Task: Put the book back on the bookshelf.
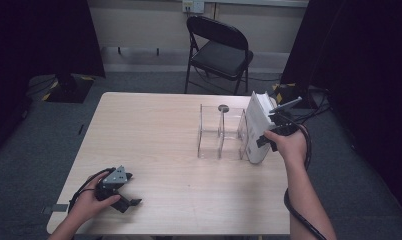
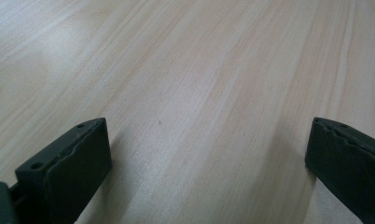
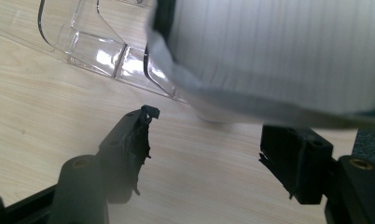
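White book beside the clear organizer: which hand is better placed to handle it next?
Right. The right gripper is at the white book beside the clear organizer; the left gripper rests open at the table's near-left corner.

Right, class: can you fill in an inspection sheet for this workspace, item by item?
Surface: light wooden table, bare on the left.
Job's things: clear organiser; white book tilted at its right end.
Clutter: small dark round thing behind the organiser, unidentifiable.
Grippers: left gripper open, low at the near left corner; right gripper open, beside the book.
Cables: black cable along the right forearm.
Surroundings: folding chair, grey carpet, black curtains.
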Available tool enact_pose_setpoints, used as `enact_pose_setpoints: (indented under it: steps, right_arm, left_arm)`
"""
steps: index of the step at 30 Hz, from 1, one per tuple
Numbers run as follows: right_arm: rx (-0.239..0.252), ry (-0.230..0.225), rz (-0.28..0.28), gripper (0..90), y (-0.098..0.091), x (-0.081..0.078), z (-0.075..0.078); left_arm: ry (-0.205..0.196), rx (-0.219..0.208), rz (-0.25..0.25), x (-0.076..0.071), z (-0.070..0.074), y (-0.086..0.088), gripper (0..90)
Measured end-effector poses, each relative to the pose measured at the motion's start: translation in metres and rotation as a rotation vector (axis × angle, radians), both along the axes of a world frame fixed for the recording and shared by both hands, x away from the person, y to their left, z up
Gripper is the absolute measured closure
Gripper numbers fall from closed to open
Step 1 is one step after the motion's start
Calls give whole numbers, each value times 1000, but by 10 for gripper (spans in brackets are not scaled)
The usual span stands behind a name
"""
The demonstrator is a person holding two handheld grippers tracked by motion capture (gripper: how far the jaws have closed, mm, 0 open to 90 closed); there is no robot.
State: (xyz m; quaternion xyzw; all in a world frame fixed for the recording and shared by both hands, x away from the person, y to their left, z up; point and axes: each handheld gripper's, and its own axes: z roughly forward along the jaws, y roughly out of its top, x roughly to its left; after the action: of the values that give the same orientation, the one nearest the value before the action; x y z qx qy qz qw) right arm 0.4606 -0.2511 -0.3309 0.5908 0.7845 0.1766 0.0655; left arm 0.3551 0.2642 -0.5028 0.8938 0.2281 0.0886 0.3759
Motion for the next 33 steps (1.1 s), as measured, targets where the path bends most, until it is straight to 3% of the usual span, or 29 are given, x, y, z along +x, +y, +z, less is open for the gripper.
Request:
enact_pose_setpoints:
  steps: [14, 22, 28, 30, 33]
  right_arm:
    - [-15, 24, 33, 281, 0, -12, -3]
    - [-36, 8, 69, 259, 6, -20, 0]
    - [12, 5, 67, 229, 7, -26, -3]
    - [-7, 5, 74, 220, 9, -27, -5]
    - [4, 7, 74, 205, 10, -29, -8]
  left_arm:
    - [-5, -4, 4, 0, -1, 0, 0]
    - [-6, -3, 4, 0, 0, 0, 0]
    - [-5, -4, 4, 0, -1, 0, 0]
    - [-6, -3, 5, 0, -1, 0, 0]
    - [-6, -3, 5, 0, -1, 0, 0]
